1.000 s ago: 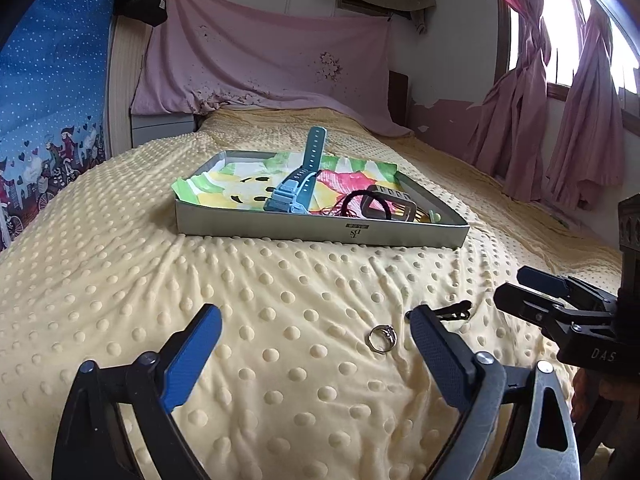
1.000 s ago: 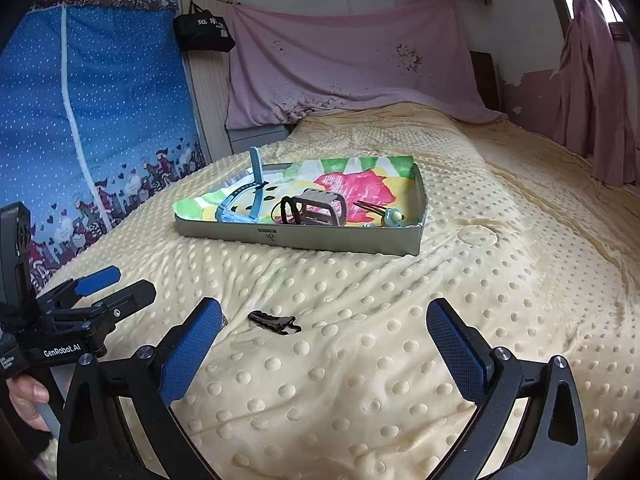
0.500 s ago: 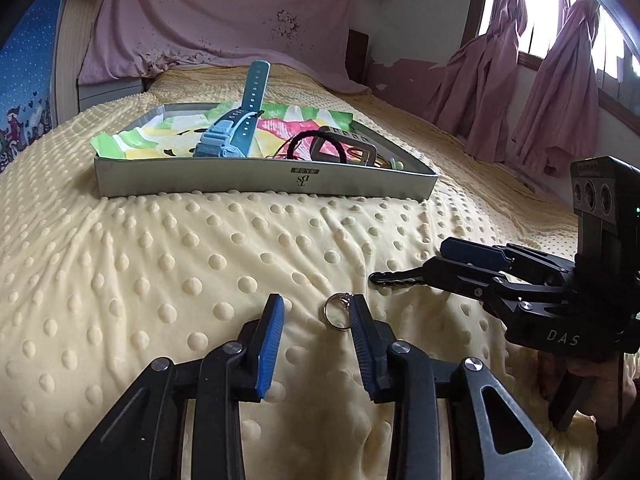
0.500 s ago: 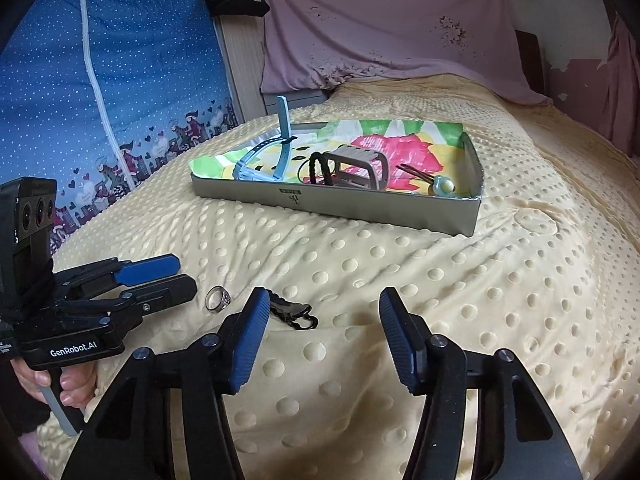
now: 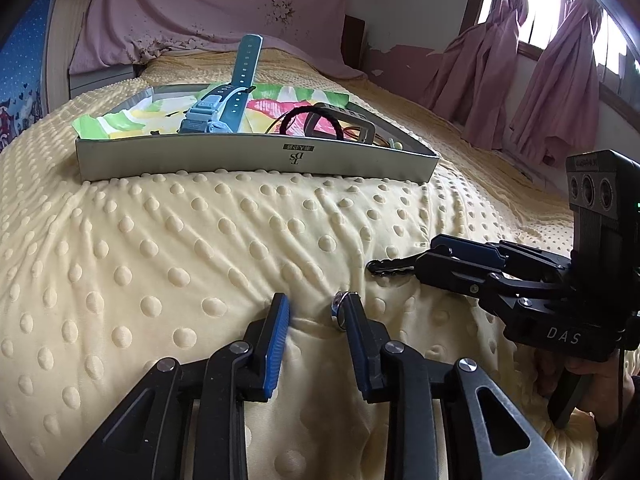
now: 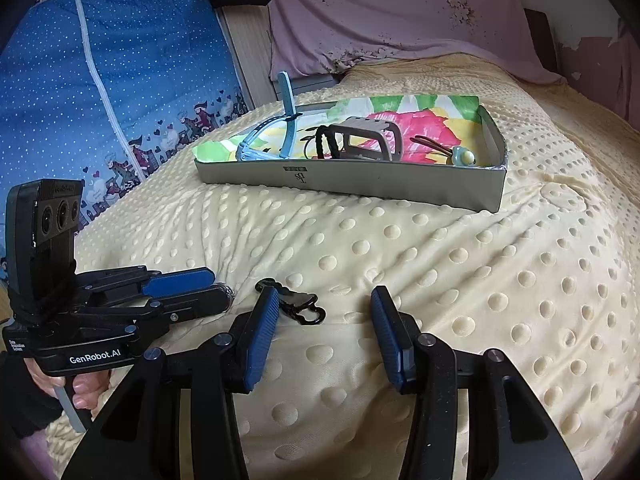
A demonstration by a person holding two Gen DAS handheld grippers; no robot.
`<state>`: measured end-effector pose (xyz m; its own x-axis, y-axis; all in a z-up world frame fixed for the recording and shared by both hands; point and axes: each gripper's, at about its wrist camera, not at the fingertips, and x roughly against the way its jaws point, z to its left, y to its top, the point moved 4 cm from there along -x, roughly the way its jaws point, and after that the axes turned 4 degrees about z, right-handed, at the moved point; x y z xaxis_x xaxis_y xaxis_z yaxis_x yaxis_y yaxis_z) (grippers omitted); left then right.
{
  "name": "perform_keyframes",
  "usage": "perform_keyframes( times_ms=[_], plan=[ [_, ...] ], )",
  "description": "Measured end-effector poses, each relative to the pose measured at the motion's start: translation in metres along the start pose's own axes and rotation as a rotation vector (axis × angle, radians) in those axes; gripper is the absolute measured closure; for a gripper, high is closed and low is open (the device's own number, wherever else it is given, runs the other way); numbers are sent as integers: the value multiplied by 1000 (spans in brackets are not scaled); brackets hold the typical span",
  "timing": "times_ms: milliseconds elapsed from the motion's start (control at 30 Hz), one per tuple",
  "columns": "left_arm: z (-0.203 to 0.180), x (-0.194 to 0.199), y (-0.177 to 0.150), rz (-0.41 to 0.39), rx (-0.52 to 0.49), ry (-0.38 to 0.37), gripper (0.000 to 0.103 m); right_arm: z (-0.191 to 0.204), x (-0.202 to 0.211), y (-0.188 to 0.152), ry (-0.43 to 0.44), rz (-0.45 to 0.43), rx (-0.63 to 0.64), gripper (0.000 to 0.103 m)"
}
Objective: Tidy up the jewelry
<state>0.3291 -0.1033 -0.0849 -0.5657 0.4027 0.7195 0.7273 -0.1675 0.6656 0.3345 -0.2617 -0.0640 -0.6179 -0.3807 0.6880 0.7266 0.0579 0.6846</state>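
A silver ring stands on edge on the yellow dotted blanket, touching the inner face of my left gripper's right finger. My left gripper is low on the blanket, jaws narrowed but with a gap; it also shows in the right wrist view. A black hair clip lies on the blanket, also in the left wrist view. My right gripper is partly open, its left finger resting on the clip's left end. The grey tray holds a blue watch, a grey watch and a black bracelet.
The tray also holds a small pale-blue hair clip at its right end. A pink sheet hangs behind the bed, pink curtains at the right, a blue patterned panel at the left.
Both grippers came down to the blanket and narrowed from wide open. My left gripper moved to the ring; my right gripper moved to the black hair clip.
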Motion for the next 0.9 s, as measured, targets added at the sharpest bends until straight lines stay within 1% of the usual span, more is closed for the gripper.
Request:
perform_keyframes(
  times_ms=[33, 100, 167, 300, 433, 667, 767, 900],
  plan=[
    [0, 0, 0, 0, -1, -2, 78, 1, -1, 0, -1, 1, 3, 60],
    [-1, -1, 0, 1, -2, -2, 80, 2, -1, -1, -1, 1, 8, 65],
    [0, -1, 0, 2, 0, 1, 85, 2, -1, -1, 2, 1, 10, 68],
    [0, -1, 0, 1, 2, -4, 89, 4, -1, -1, 4, 1, 21, 75],
    [-1, -1, -1, -4, -3, -2, 94, 7, 0, -2, 4, -1, 35, 81],
    [0, 4, -2, -18, 3, -3, 97, 14, 4, -3, -27, -7, 67, 84],
    [0, 8, -3, -24, 7, 0, 102, 22, 6, -4, -51, -5, 104, 86],
    [-3, 12, -6, -21, 4, -3, 102, 32, 9, -7, -76, 5, 153, 86]
  ],
)
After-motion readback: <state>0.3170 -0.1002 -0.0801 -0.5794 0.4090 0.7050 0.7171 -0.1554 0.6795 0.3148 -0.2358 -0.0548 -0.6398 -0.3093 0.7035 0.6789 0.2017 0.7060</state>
